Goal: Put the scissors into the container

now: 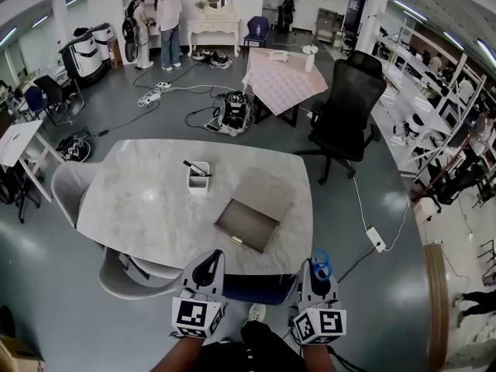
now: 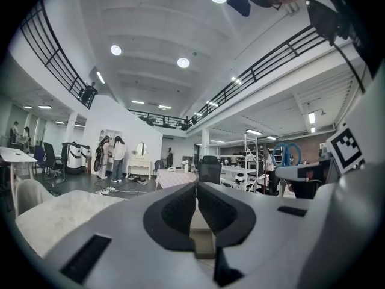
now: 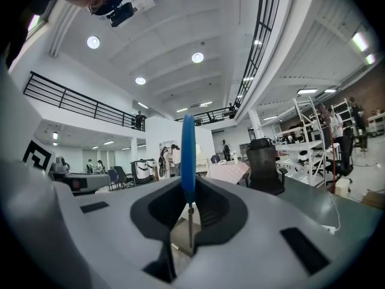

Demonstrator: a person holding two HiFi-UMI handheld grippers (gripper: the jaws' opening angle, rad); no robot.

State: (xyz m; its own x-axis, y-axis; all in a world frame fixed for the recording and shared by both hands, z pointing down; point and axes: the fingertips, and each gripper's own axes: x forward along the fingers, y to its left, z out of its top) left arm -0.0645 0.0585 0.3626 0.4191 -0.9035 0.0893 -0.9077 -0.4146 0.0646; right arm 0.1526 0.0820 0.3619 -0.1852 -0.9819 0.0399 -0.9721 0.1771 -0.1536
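Note:
My right gripper (image 1: pixel 318 266) is shut on blue-handled scissors (image 1: pixel 321 264), held upright off the table's near edge. In the right gripper view the scissors (image 3: pixel 188 155) show edge-on: the blue handle rises above the jaws and the metal blade runs down between them. The white container (image 1: pixel 198 178) stands on the marble table (image 1: pixel 139 200), past its middle, with a dark thin item sticking out of it. My left gripper (image 1: pixel 209 260) is shut on nothing, level with the right one; its jaws (image 2: pixel 197 188) meet at the tips. The left gripper view catches the scissors' blue loops (image 2: pixel 289 154) at the right.
A flat grey box (image 1: pixel 246 225) lies on the table between the container and my grippers. A white chair (image 1: pixel 71 186) stands at the table's left and another sits tucked under the near edge. A black office chair (image 1: pixel 349 107) and floor cables lie beyond. Two people stand at the far wall.

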